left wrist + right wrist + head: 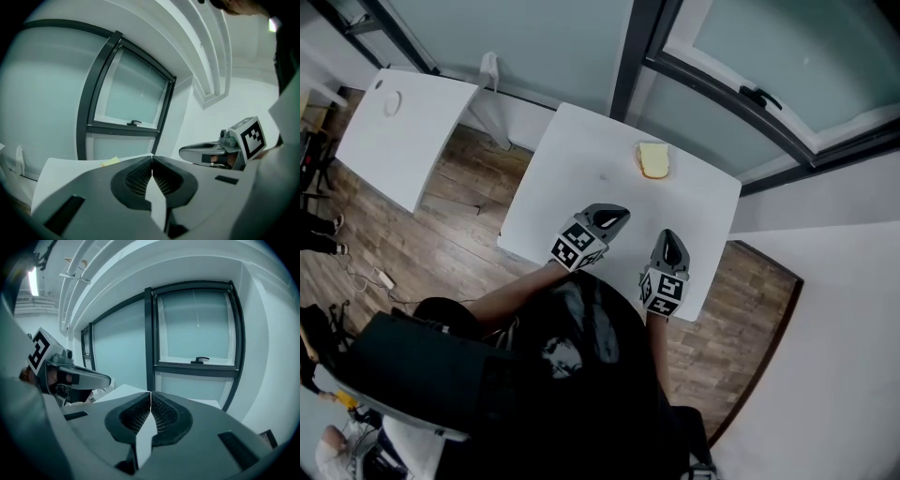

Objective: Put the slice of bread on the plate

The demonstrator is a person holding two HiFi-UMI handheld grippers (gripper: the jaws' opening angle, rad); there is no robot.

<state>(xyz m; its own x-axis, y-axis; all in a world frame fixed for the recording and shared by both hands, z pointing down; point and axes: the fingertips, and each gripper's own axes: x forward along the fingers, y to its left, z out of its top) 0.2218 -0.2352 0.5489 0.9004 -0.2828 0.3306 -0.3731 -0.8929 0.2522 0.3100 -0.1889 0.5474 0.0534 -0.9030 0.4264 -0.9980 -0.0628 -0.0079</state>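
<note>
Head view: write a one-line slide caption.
Left gripper and right gripper, both shut, over the white table; bread slice lies beyond.

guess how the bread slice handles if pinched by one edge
The bread slice looks thin and lies flat, so it would probably sag and dent when pinched. Likely light: a push should slide it over the smooth table, not roll.
</note>
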